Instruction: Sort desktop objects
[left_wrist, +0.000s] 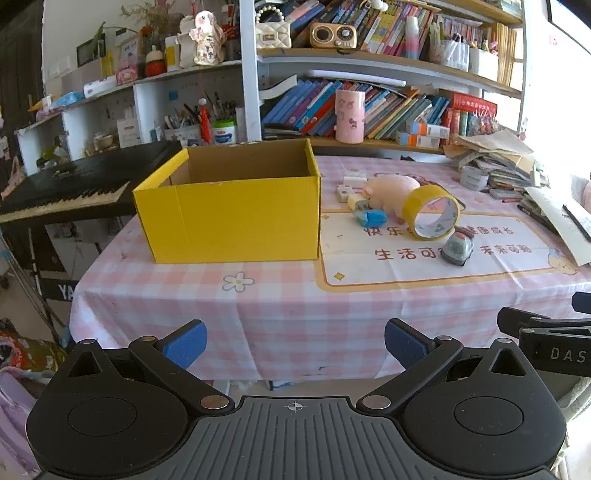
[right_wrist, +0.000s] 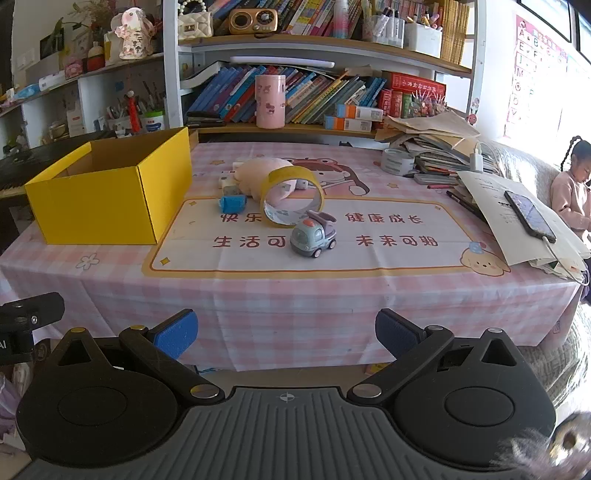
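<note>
An open yellow cardboard box (left_wrist: 229, 218) (right_wrist: 107, 192) stands on the left of the pink checked table. Right of it lie a yellow tape roll (left_wrist: 434, 212) (right_wrist: 291, 195) on edge, a pink plush toy (left_wrist: 391, 192) (right_wrist: 258, 170), a small grey toy car (left_wrist: 458, 249) (right_wrist: 314, 236), a blue eraser-like block (left_wrist: 371, 217) (right_wrist: 232, 203) and small white blocks (left_wrist: 349, 188). My left gripper (left_wrist: 295, 343) and right gripper (right_wrist: 286, 332) are both open and empty, held in front of the table's near edge, well short of the objects.
A black keyboard piano (left_wrist: 70, 184) stands left of the table. Stacked papers and books (right_wrist: 443, 147) and a phone (right_wrist: 530, 216) fill the table's right side. A grey tape roll (right_wrist: 397, 160) and pink cup (right_wrist: 270, 101) are at the back. A child (right_wrist: 572, 184) sits at right.
</note>
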